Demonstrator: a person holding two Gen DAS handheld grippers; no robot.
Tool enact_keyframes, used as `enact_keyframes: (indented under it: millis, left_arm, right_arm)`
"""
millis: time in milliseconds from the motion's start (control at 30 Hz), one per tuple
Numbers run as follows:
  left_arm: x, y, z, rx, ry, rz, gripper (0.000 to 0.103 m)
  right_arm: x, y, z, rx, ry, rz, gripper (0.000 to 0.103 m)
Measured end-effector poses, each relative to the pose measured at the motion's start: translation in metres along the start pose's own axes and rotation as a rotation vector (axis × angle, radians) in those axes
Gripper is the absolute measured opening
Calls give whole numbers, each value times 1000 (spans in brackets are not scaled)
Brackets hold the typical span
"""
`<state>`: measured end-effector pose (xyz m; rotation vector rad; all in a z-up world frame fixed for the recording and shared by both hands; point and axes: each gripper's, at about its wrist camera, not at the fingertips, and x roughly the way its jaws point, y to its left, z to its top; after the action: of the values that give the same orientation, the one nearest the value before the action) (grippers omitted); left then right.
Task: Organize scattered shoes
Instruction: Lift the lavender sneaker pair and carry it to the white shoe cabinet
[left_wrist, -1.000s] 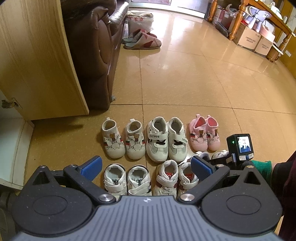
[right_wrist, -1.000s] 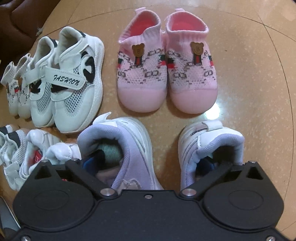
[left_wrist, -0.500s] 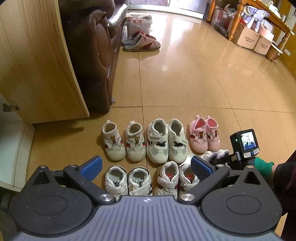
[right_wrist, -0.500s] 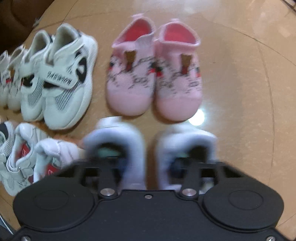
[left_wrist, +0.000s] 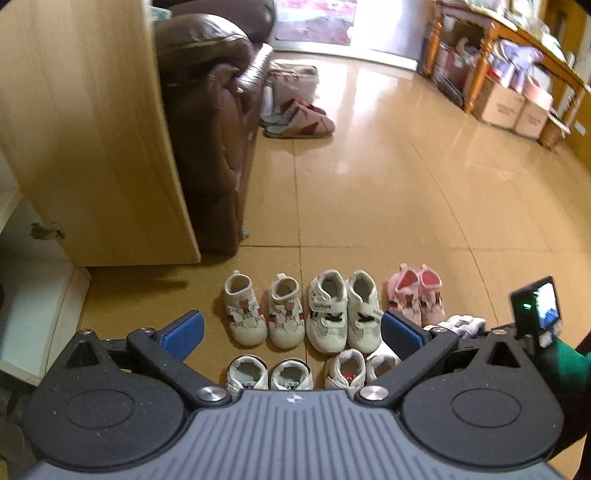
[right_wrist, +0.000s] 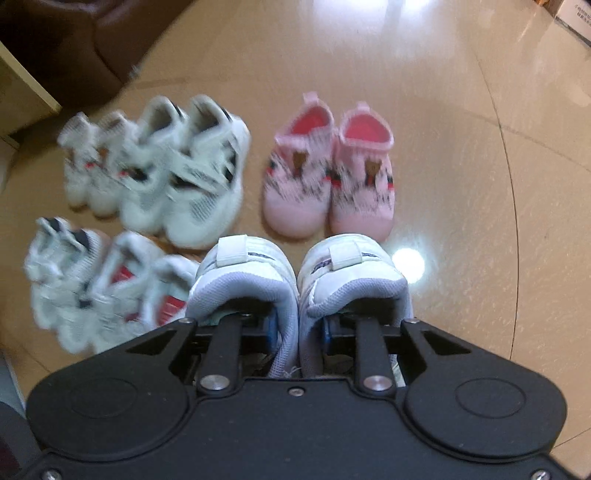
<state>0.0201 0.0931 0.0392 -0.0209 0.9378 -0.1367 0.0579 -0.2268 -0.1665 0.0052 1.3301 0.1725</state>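
At the lower centre of the right wrist view, the right gripper is closing, one finger inside each lilac shoe, pinching their inner collars together. The padded collars look soft and light, so they squash yet grip well. The left gripper hangs wide, empty.

Left gripper, blue pads apart, above rowed children's shoes: cream knit pair, white strap sneakers, pink pair; brown armchair.

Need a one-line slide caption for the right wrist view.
Right gripper, jaws closing, one finger inside each of the lavender-lined white shoes, pinching them together before the pink pair.
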Motion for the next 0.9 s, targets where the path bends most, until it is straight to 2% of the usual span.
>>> enact_keyframes:
  millis: [167,300,433,500,567,667,900]
  left_arm:
    - [-15,22,-2,-93,-51,4,102]
    - [-24,44,-14,-132,-50,59,102]
    - [-39,67,-23,-175,-77,140,102]
    - [-52,86,-29,-229,-111,207,102]
    - [-62,102,-34,-279,-139,256,102]
    - [-77,122,-42,-352,-177,311,102]
    - [-99,174,-61,-551,-227,448,102]
  right_arm:
    - [-38,27,17,-36,-80,103,22]
    - [-57,71,46,-114,-103,144,22]
    - [-67,111,60,-184,-128,173,22]
    - [-70,127,68,-210,-135,191,22]
    - [-75,162,81,-275,-145,218,22]
    - [-72,206,96,-352,-159,244,22]
    - [-87,277,111,-480,-164,310,22]
